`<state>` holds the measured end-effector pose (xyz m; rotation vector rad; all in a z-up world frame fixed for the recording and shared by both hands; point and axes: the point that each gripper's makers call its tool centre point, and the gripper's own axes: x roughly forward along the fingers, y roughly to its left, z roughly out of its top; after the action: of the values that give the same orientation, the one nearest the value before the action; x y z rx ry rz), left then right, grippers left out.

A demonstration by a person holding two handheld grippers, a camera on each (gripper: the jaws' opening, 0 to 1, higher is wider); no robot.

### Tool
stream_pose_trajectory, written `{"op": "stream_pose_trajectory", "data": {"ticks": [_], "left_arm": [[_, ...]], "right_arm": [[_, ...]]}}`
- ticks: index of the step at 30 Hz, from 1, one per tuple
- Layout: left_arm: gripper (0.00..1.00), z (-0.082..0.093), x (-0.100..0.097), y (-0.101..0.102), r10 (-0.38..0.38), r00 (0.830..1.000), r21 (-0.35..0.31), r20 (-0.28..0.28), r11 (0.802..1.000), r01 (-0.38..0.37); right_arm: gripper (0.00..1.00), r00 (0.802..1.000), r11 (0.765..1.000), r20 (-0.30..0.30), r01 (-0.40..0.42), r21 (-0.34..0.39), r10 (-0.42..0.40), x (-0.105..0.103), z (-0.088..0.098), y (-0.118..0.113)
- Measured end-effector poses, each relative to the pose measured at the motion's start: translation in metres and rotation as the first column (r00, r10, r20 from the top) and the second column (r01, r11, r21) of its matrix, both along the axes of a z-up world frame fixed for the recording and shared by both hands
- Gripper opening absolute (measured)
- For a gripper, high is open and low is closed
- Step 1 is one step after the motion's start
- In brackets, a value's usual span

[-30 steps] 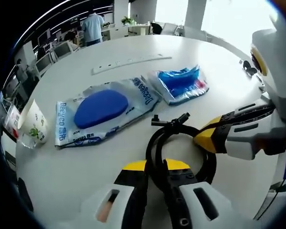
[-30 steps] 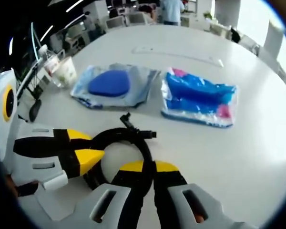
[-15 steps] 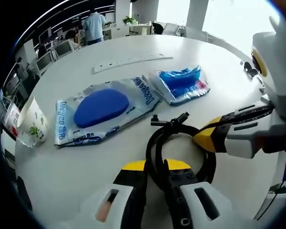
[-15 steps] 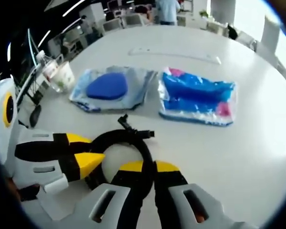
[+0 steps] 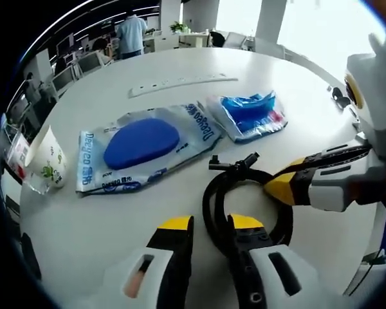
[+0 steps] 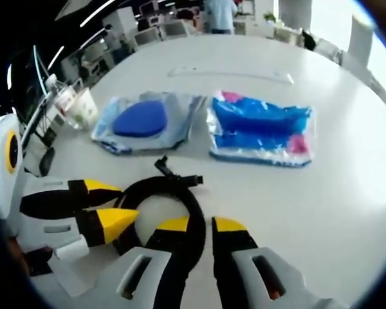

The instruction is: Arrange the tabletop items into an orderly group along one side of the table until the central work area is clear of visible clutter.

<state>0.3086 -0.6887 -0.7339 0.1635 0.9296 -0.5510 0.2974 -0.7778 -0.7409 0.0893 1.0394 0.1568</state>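
Left gripper [image 5: 209, 226] at bottom centre of the left gripper view: jaws parted, a gap showing between the yellow tips, with the coiled black cable [image 5: 244, 199] running up through that gap. Looks released rather than clamped, though the contact point is partly hidden.

Right gripper [image 6: 201, 225] at bottom centre of the right gripper view: jaws also apart, cable loop [image 6: 164, 199] passing between them, not pinched.

Each gripper enters the other's view from the side, yellow tips touching or just beside the coil.

Cable lies on the white round table [image 5: 83, 238], low centre of both views, its connector ends pointing up-frame.

Beyond it, mid-frame: clear pouch with a dark blue oval pad [image 5: 141, 143], and beside it a smaller bright blue packet [image 5: 248, 116] with pink at one end.

Paper cup [image 5: 46, 161] at the left edge, near the table rim.

Further up: a long white strip [image 5: 180, 84] lying flat.

Far background: office desks, a person standing [image 5: 132, 32].
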Motion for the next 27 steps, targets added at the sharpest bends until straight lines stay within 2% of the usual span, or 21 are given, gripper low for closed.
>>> {"op": "stream_pose_trajectory", "data": {"ticks": [9,23,27], "left_arm": [[0.23,0.001,-0.001,0.001,0.010,1.000,-0.013,-0.013,1.000,-0.010],[0.25,0.008,0.002,0.007,0.028,1.000,-0.030,0.005,0.999,-0.028],[0.33,0.015,0.006,0.011,0.044,0.999,-0.032,0.032,0.999,-0.043]], "right_arm": [[0.12,1.000,1.000,0.006,0.020,0.013,-0.020,-0.002,0.002,-0.003],[0.16,0.999,0.999,0.042,0.034,0.013,-0.034,0.001,0.012,-0.008],[0.16,0.997,0.999,0.062,0.048,0.003,-0.048,0.003,0.015,-0.013]]}}
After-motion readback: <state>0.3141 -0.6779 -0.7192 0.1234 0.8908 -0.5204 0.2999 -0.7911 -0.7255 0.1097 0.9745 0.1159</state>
